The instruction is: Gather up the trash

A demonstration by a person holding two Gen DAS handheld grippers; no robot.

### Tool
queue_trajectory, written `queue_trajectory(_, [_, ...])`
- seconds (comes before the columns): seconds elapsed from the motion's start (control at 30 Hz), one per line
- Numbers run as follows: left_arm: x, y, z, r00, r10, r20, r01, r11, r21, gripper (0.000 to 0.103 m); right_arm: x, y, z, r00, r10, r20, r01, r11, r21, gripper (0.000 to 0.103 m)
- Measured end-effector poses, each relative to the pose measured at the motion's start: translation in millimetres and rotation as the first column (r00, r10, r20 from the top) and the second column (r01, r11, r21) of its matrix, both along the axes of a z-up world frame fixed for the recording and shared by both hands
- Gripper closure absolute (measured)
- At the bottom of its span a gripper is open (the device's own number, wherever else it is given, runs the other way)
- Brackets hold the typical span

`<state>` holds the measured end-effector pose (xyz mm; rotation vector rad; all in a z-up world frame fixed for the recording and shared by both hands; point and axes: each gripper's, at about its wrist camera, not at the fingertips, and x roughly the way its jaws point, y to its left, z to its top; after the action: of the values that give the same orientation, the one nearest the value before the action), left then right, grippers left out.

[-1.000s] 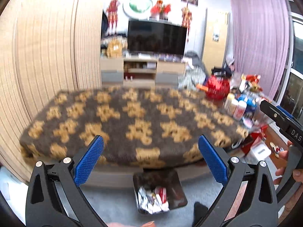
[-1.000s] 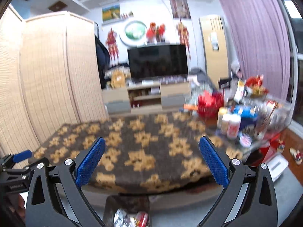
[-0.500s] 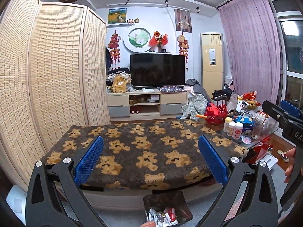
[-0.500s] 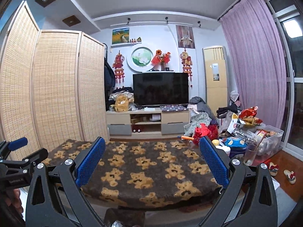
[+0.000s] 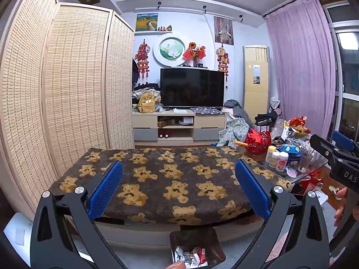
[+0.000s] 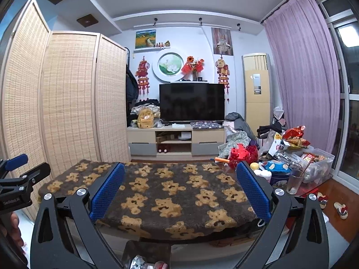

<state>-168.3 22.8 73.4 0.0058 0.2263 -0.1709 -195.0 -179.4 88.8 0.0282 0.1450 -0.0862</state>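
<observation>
Nearest to you, your left hand-held gripper (image 5: 178, 188) has its blue pads (image 5: 105, 192) spread wide with nothing between them, and your right hand-held gripper (image 6: 178, 190) is spread the same way and just as empty. You hold both level and pointed straight ahead across the room, which reads as a raised, neutral pose, not a reach for anything. In the left wrist view the right tool shows at the far right edge with your fingers (image 5: 340, 204) wrapped round its handle.

Just below and ahead of the left gripper, the dark trash bin (image 5: 197, 246) stands on the floor against the foot of the bench. It holds the collected trash (image 5: 190, 254): crumpled silvery wrappers and a red packet, heaped loosely with no common direction. The bin's mouth faces up, and its longer side seems to run away from you toward the bench. It sits there, I judge, so you can drop things in from above without stepping aside. In the right wrist view only its top edge shows, at the bottom of the frame.

Beyond it, the bench carries a dark bear-print blanket (image 5: 170, 174) whose top looks bare of litter. I take it the collecting is finished or close to it. At the blanket's right end stand white bottles (image 5: 277, 159) and a red basket (image 5: 258, 141), crowded together. Farthest off are the television (image 5: 191, 88) on its cabinet, the woven folding screen (image 5: 74, 78) on the left and the purple curtain (image 5: 300, 67) on the right.
</observation>
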Motion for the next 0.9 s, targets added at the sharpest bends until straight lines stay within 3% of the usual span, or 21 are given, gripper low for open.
queue_trajectory(0.9, [-6,11,4,1.000,0.012,0.018,-0.012,1.000,-0.024,0.008,8,12,0,0.999,0.029,-0.018,-0.029,0.999,-0.014,0.003])
